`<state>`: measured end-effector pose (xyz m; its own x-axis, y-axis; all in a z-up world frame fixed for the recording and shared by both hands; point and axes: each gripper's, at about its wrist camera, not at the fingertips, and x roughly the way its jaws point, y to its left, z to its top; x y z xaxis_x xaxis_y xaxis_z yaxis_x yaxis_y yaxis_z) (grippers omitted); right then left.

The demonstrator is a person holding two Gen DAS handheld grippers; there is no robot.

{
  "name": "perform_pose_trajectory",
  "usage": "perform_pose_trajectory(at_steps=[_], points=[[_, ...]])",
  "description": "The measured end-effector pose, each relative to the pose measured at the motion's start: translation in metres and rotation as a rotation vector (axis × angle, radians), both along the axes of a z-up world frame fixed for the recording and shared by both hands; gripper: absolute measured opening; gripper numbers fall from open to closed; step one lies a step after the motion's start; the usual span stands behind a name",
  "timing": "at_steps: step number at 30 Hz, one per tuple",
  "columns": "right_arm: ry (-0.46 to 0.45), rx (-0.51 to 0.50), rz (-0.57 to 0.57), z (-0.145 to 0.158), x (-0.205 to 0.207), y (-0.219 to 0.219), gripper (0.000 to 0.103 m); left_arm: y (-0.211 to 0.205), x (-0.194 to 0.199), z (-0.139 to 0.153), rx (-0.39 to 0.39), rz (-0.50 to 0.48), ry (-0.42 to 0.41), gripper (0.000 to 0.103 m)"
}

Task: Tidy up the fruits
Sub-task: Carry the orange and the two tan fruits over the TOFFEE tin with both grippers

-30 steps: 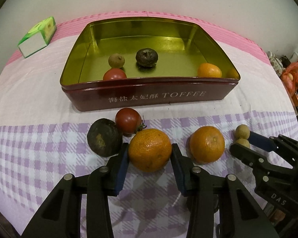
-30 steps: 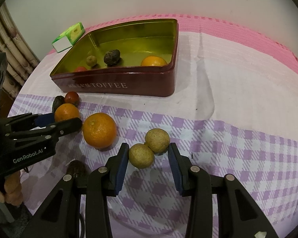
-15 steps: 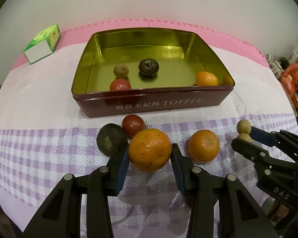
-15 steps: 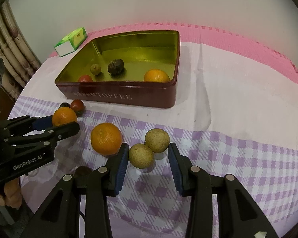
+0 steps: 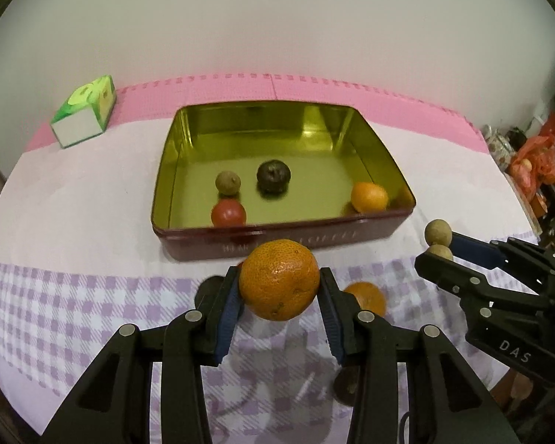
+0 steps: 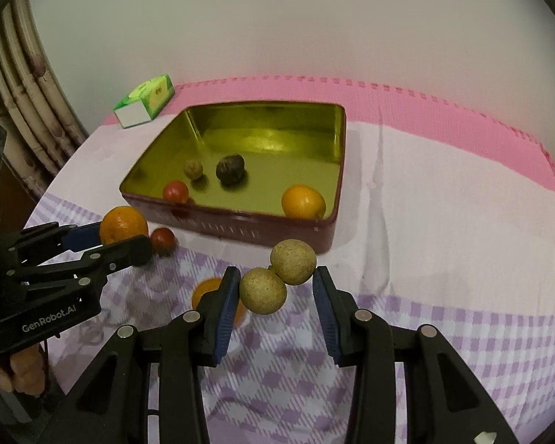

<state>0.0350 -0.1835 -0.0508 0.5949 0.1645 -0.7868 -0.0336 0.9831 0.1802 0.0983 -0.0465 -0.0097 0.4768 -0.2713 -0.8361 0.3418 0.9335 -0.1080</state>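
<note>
My left gripper [image 5: 279, 276] is shut on a large orange [image 5: 277, 296] and holds it in the air above the checked cloth, in front of the red toffee tin [image 5: 351, 237]. My right gripper [image 6: 276, 273] is shut on a joined pair of tan longans [image 6: 263, 290], also off the cloth. Inside the gold-lined tin lie a longan [image 5: 228, 182], a dark round fruit [image 5: 273, 175], a tomato [image 5: 228, 213] and a small orange [image 5: 369, 197]. On the cloth rest another orange [image 5: 366, 298], a tomato [image 6: 162, 239] and a dark fruit [image 5: 211, 285], half hidden by my left finger.
A green and white tissue box [image 5: 85, 116] stands at the back left on the pink mat. Red bags and clutter [image 5: 532, 155] lie beyond the table's right edge. Rattan furniture [image 6: 29, 111] stands at the left, and a person's hand [image 6: 22, 373] grips the left tool.
Both grippers have risen, carrying the orange and the longan pair up off the cloth. The tin and the loose fruits have stayed in place.
</note>
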Motion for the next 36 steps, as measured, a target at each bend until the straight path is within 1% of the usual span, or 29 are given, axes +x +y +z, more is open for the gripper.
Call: perform_pose_trajectory(at_steps=[8,16,27,36], points=[[-0.030,-0.019,0.031,0.009,0.016,0.008,0.038,0.008,0.015,0.010,-0.004,0.025,-0.028,0.042],[-0.040,-0.007,0.043,0.011,0.044,0.014,0.038,0.013,0.037,0.013,0.003,0.058,-0.048,0.042],[-0.005,-0.047,0.069,-0.004,0.079,0.023,0.038,0.020,0.054,0.003,0.015,0.094,-0.027,0.042],[0.033,-0.056,0.079,-0.016,0.095,0.029,0.038,0.022,0.067,-0.004,0.014,0.101,-0.009,0.042]])
